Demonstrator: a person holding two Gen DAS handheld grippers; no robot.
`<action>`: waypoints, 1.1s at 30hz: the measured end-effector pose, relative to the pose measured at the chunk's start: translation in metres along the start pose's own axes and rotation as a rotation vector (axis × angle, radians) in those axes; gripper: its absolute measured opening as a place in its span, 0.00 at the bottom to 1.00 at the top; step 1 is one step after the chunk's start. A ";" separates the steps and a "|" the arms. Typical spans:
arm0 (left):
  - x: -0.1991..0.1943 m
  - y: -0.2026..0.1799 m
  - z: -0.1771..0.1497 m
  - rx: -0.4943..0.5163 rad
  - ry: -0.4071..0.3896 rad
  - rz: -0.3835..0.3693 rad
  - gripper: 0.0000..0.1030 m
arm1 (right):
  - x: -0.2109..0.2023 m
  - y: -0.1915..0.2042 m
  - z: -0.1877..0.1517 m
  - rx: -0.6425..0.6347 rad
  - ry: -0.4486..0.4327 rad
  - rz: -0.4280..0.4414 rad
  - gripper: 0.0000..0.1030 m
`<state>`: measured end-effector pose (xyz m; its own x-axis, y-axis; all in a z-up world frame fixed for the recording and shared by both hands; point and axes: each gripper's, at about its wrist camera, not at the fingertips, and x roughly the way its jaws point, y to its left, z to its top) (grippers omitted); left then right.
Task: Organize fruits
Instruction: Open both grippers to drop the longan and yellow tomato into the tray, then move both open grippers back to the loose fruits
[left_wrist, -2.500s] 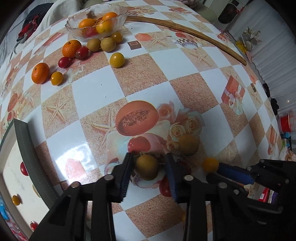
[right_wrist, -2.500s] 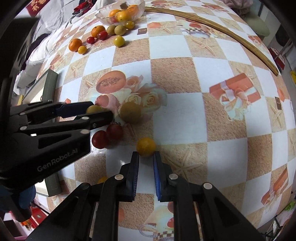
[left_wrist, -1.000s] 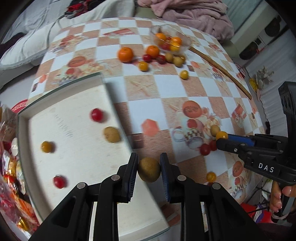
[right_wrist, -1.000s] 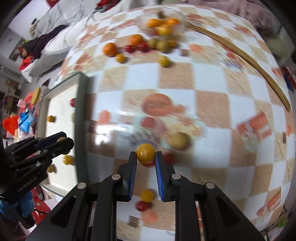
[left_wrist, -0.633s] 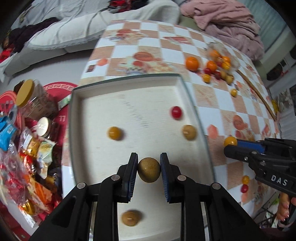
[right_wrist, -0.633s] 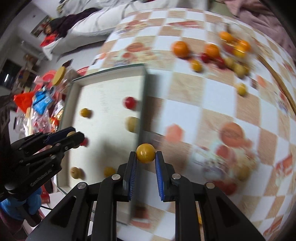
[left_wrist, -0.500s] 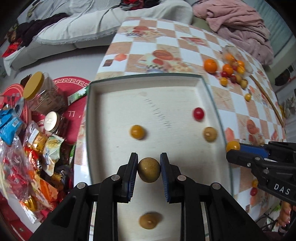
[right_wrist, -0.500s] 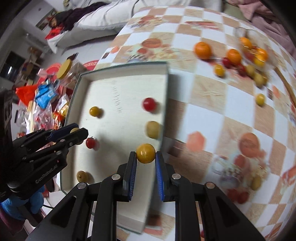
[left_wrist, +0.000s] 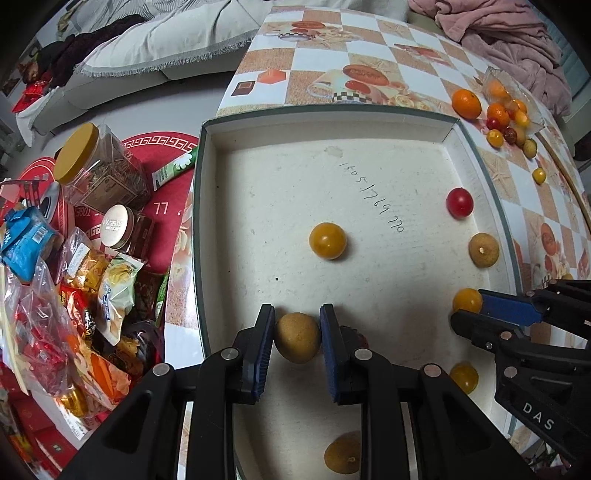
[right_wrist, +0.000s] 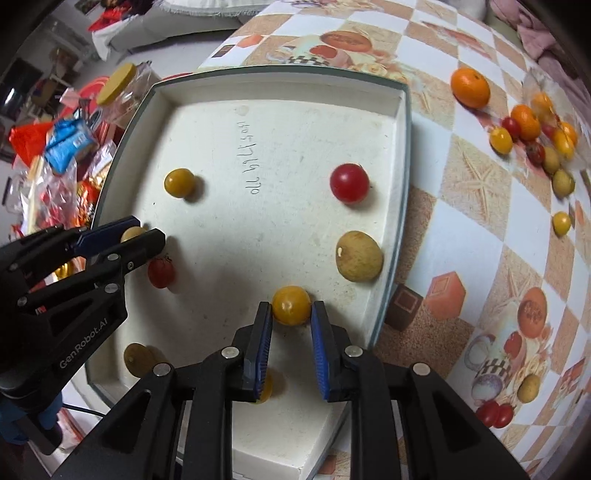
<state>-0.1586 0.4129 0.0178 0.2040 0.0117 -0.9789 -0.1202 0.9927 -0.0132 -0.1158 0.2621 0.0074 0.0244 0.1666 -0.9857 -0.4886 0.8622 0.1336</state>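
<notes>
Checkered, picture-printed tabletop (left_wrist: 369, 48) beside a pale sofa, floor to the left cluttered with snack bags and jars.

Through the left wrist view: looked down into a shallow white tray (left_wrist: 207, 221) with a dark rim. Left gripper (left_wrist: 297, 332) low over the tray's near left part, jaws closed on a brown longan (left_wrist: 297, 336), which sat dead centre between the blue pads, round, with no long axis to speak of. Beyond it on the tray floor, well apart: a yellow tomato (left_wrist: 327, 240), a red tomato (left_wrist: 459, 201) and a second longan (left_wrist: 483, 250) near the right wall. Right gripper (left_wrist: 466, 310) reached in from the right edge.

Through the right wrist view: same tray (right_wrist: 404, 155), seen from its right side. Right gripper (right_wrist: 290, 317) held a yellow cherry tomato (right_wrist: 291, 305) between its jaws, the fruit forward at the tips, just inside the right wall and just short of the resting longan (right_wrist: 358, 255). Left gripper (right_wrist: 138, 236) entered from the left edge, a pale fruit showing between its tips. Loose oranges and small fruits (right_wrist: 532, 133) lay well apart on the tabletop, upper right.

Judged: both fruits directly above bare tray floor, so each release looked like a plain opening of the jaws; with the right one so near the wall and the longan, some rolling into either seemed possible.
</notes>
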 end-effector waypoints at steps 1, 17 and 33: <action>0.001 0.000 0.000 -0.001 0.002 0.002 0.27 | 0.001 0.001 0.000 -0.006 0.001 0.005 0.34; -0.026 -0.014 0.002 0.024 -0.057 -0.008 0.51 | -0.059 -0.037 -0.025 0.095 -0.056 -0.019 0.82; -0.068 -0.118 0.053 0.171 -0.127 -0.136 0.51 | -0.056 -0.168 -0.077 0.580 0.014 0.363 1.00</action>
<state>-0.1071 0.3013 0.0964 0.3289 -0.1187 -0.9369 0.0806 0.9920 -0.0974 -0.1028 0.0712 0.0323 -0.0662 0.4903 -0.8690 0.0829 0.8706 0.4849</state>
